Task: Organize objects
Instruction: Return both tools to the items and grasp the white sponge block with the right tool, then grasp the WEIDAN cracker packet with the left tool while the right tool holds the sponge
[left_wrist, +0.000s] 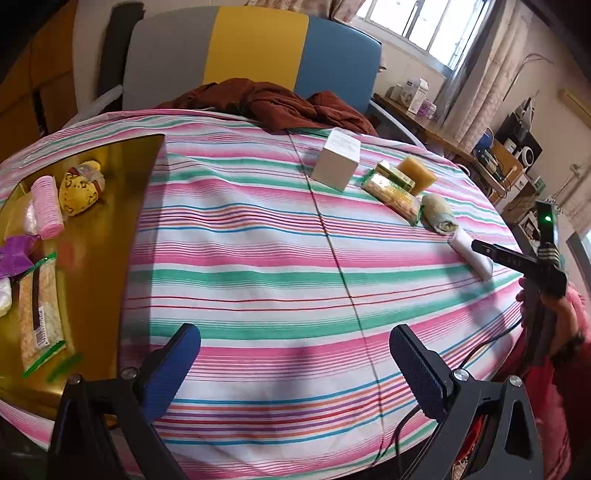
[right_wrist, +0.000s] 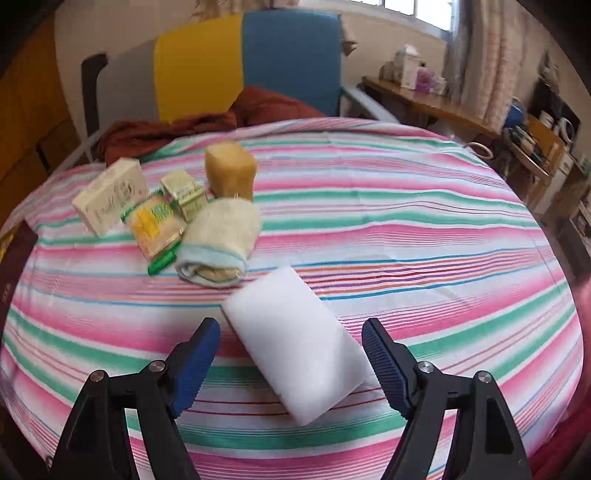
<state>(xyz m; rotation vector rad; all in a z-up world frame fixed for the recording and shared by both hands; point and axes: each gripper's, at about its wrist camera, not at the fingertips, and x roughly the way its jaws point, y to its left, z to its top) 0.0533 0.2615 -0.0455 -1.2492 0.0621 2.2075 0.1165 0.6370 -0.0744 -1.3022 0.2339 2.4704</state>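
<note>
A white foam block (right_wrist: 295, 343) lies on the striped tablecloth between the jaws of my right gripper (right_wrist: 291, 325), which is open, with a gap on either side of the block. Behind it sit a rolled beige towel (right_wrist: 218, 240), an amber sponge (right_wrist: 231, 170), a yellow-green packet (right_wrist: 155, 225), a small green box (right_wrist: 184, 190) and a white box (right_wrist: 109, 195). My left gripper (left_wrist: 295, 332) is open over bare cloth with nothing between its fingers. To its left a gold tray (left_wrist: 103, 258) holds a pink roll (left_wrist: 46, 206), a yellow pouch (left_wrist: 79, 192) and a bag of grains (left_wrist: 38, 314).
A crumpled brown cloth (left_wrist: 273, 103) lies at the table's far edge before a grey, yellow and blue chair (left_wrist: 255, 48). A person's hand (left_wrist: 561, 306) holds the right gripper at the table's right edge. Shelves and a side table stand beyond on the right.
</note>
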